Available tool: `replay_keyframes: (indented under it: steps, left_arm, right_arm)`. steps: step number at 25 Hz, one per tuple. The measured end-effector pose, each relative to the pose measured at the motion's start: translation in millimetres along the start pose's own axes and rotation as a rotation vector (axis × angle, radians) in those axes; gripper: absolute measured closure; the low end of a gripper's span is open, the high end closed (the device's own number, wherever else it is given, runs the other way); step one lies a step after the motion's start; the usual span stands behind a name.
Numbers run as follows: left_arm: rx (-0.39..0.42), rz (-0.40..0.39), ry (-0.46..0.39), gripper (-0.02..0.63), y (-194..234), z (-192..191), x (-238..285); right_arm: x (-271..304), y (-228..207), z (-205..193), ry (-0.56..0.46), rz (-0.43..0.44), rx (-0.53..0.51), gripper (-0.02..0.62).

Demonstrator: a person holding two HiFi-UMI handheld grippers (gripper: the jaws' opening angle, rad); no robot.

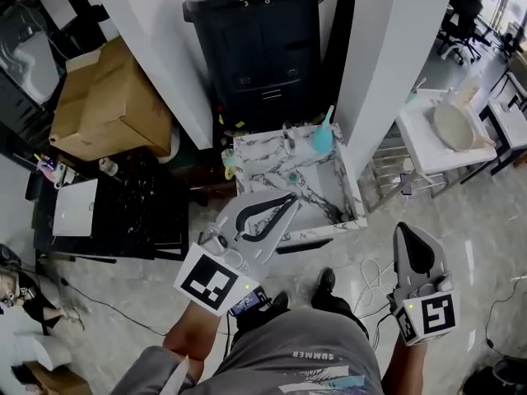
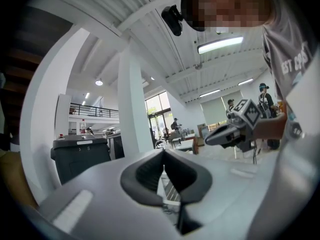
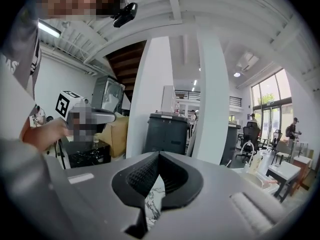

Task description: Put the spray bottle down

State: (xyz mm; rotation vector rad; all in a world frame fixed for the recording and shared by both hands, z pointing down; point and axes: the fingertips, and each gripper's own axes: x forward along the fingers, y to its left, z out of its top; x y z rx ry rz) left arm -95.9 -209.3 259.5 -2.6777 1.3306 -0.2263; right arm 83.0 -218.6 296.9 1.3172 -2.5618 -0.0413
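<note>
A teal spray bottle (image 1: 322,137) stands upright at the far right corner of the marble-topped table (image 1: 329,194), with nothing touching it. My left gripper (image 1: 293,199) hovers over the table's near edge, apart from the bottle; its jaws meet at the tips with nothing between them. In the left gripper view the left gripper (image 2: 164,154) is likewise shut and empty. My right gripper (image 1: 402,229) hangs off the table's right side above the floor. Its jaws are shut and hold nothing, as the right gripper view shows (image 3: 159,155).
A black bin (image 1: 255,39) stands behind the table between two white pillars. A cardboard box (image 1: 103,101) and a low black table (image 1: 123,212) are to the left. A white table (image 1: 424,142) with a bowl stands to the right. Cables (image 1: 370,274) lie on the floor.
</note>
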Motion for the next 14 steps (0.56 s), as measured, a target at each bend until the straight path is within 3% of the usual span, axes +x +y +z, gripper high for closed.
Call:
replay_keyframes:
  steps: [14]
  left_arm:
    - [0.009, 0.038, -0.043, 0.605, 25, -15, -55]
  right_arm:
    - [4, 55, 11, 0.015, 0.019, -0.032, 0.597]
